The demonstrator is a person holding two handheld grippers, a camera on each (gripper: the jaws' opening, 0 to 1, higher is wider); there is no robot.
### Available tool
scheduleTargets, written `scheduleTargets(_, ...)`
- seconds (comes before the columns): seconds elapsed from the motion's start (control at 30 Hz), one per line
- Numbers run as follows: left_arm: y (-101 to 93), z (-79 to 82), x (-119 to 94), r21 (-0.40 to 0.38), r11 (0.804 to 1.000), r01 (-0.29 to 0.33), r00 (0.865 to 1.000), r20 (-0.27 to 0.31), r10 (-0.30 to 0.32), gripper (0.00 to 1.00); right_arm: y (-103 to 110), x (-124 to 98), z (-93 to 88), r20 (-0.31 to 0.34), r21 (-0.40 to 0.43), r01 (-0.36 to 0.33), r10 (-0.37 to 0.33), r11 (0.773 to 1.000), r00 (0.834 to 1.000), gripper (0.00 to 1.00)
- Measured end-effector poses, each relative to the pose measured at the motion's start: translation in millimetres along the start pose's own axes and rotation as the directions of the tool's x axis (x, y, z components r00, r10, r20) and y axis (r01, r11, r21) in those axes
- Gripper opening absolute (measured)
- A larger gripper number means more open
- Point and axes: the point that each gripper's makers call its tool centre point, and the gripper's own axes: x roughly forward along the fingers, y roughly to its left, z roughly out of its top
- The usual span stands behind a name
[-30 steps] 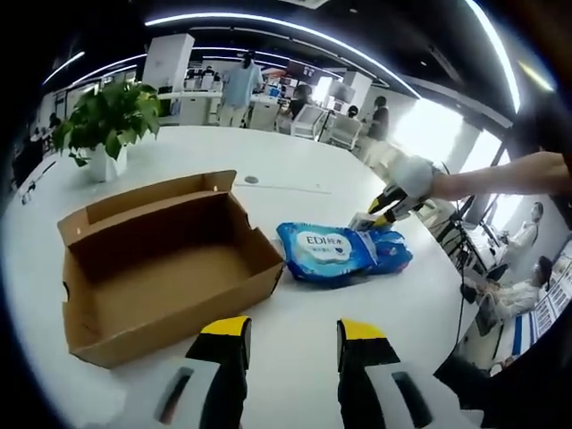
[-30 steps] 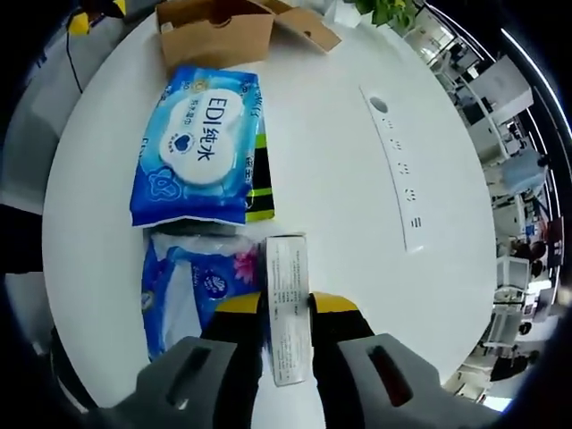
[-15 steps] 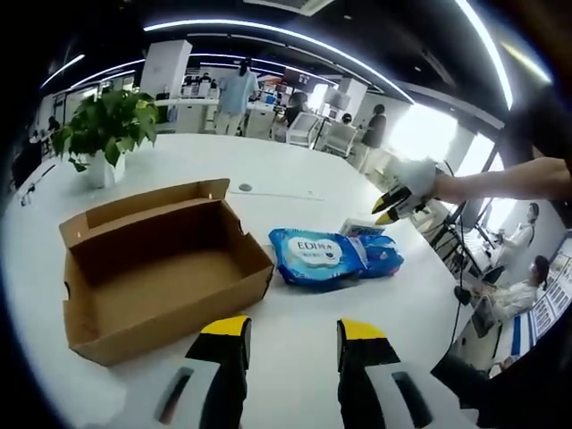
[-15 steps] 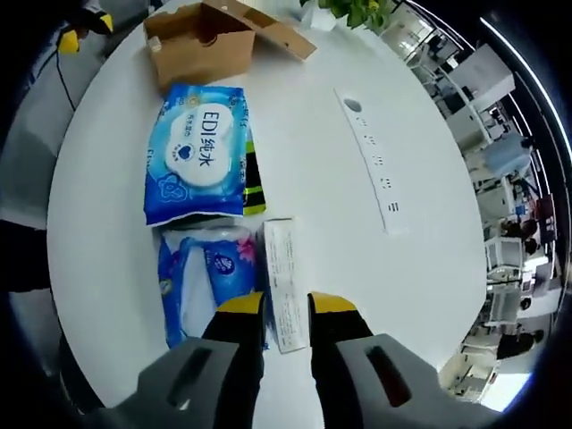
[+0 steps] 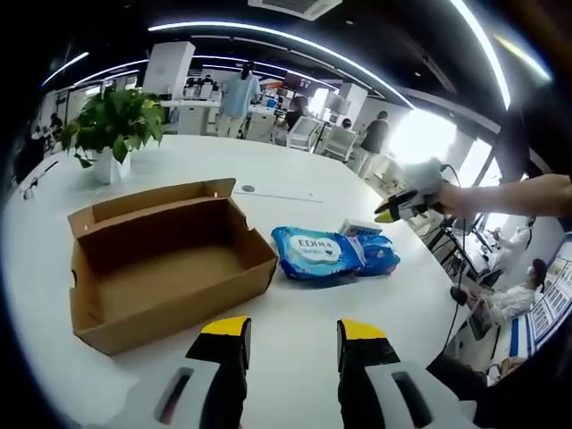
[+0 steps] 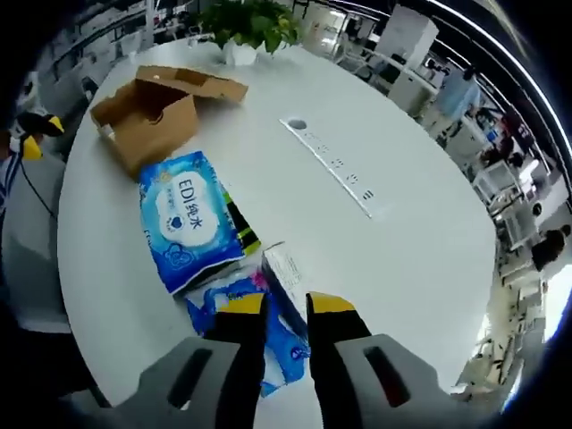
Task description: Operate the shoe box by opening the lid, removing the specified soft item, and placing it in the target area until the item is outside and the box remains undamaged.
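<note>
An open, empty cardboard shoe box [image 5: 170, 259] stands on the white table [image 5: 295, 179]; it also sits at the far left [image 6: 147, 112]. To its right lie a blue wipes pack [image 5: 317, 253] [image 6: 188, 219], a second blue soft pack [image 5: 380, 256] [image 6: 237, 299] and a small white carton [image 5: 357, 229] [image 6: 284, 266]. My left gripper [image 5: 293, 338] is open over the table's near edge, holding nothing. My right gripper [image 6: 284, 308] [image 5: 398, 210], in a gloved hand, hovers open above the carton and the second pack.
A potted plant [image 5: 112, 125] [image 6: 250, 22] stands at the table's far side. A long socket strip [image 6: 335, 165] is set into the tabletop. A black and green item [image 6: 241, 228] pokes out from under the wipes pack. People and desks fill the background.
My right gripper has let go of the white carton, which now lies on the table, and has risen away from it. The left view has barely shifted.
</note>
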Motion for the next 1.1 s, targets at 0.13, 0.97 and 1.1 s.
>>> scheduleTargets(0.13,4.3,-2.3,-4.7,-0.003,1.0,-0.001,1.0,0.0,0.001,0.39,4.1,-7.3,3.2,0.083,0.129,-0.003,-0.008,0.992,0.997,0.16)
scheduleTargets(0.97,40.6,-4.9,-30.1,0.002,1.0,-0.011,1.0,-0.002,0.011,0.39,116.1,-34.3,10.0,0.274,0.263,-0.123,0.048,0.957,0.961,0.21)
scheduleTargets(1.1,53.7,-2.7,-37.5,0.008,1.0,-0.025,1.0,0.002,0.025,0.39,144.4,-32.3,18.0,0.291,0.219,-0.174,0.106,0.96,0.951,0.22)
